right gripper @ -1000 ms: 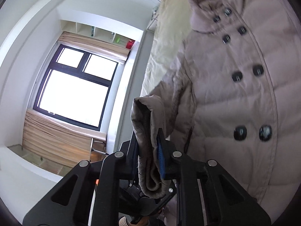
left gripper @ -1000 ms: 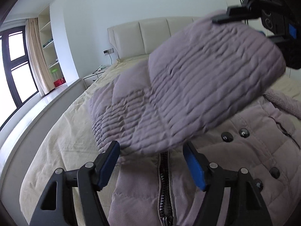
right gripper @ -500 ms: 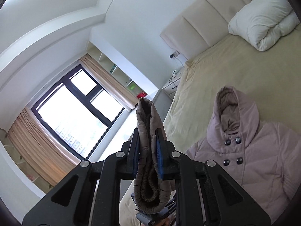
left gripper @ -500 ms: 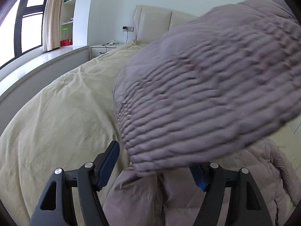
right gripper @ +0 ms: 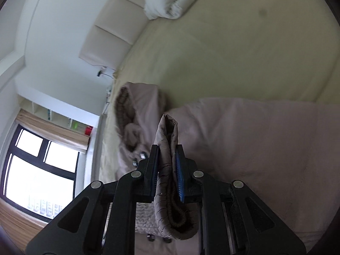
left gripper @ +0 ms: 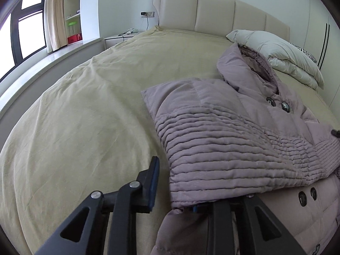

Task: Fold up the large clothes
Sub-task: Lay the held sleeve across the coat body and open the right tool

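A mauve quilted hooded jacket (left gripper: 297, 114) lies front-up on the bed, its hood (left gripper: 244, 63) toward the pillow. One ribbed sleeve (left gripper: 223, 148) is folded across its chest. My left gripper (left gripper: 176, 182) is low at the sleeve's near edge and its jaws are closing. The left finger (left gripper: 153, 180) stands clear of the cloth, while the sleeve drapes over the right finger and hides it. In the right wrist view my right gripper (right gripper: 167, 148) is shut on the sleeve's cuff (right gripper: 166, 131), held above the jacket (right gripper: 255, 138).
The beige bed cover (left gripper: 85, 106) spreads wide to the left of the jacket. A white pillow (left gripper: 276, 51) lies by the padded headboard (left gripper: 212, 10). A nightstand (left gripper: 121, 38), a window ledge (left gripper: 42, 63) and shelves line the left side.
The sleeve, held up across the view before, has swung over and come down onto the jacket's front. My left jaws have narrowed. The right gripper carried the cuff across the jacket.
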A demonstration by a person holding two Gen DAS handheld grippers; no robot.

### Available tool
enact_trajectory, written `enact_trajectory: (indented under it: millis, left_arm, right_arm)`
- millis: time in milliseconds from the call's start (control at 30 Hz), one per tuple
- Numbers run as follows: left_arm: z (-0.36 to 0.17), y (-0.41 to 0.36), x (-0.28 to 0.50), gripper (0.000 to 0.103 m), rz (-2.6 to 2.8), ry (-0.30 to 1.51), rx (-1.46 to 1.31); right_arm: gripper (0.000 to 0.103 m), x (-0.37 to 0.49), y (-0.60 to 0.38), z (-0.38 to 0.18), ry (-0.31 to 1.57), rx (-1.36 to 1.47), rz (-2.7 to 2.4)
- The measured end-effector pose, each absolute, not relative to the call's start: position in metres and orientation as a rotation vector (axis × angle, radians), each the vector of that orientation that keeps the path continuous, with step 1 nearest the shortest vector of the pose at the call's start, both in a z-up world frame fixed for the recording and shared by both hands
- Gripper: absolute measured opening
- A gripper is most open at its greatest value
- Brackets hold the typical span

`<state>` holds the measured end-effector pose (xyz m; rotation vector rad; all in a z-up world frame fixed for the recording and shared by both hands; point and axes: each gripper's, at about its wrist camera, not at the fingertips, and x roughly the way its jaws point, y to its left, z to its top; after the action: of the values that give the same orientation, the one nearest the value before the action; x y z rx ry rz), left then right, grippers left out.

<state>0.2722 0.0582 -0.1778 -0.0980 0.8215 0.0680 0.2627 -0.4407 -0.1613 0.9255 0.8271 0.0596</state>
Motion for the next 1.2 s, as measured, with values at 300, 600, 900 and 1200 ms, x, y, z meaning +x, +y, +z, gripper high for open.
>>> enact_trajectory:
  millis: [300, 600, 900, 1200]
  left_arm:
    - [-0.150, 0.074, 0.226, 0.063, 0.059, 0.797, -0.102]
    - [-0.112, 0.067, 0.266, 0.034, 0.019, 0.681, -0.067]
    - [-0.186, 0.055, 0.330, 0.011, -0.023, 0.891, 0.038]
    - [-0.148, 0.066, 0.314, 0.010, 0.011, 0.757, -0.020]
  right_arm:
    - [0.017, 0.266, -0.446, -0.204, 0.813, 0.869, -0.008]
    - [0.076, 0.253, -0.388, -0.128, 0.711, 0.652, 0.186]
    - [0.060, 0.282, -0.362, -0.198, 0.829, 0.705, 0.219]
    - [0.065, 0.265, -0.339, -0.164, 0.799, 0.576, 0.221]
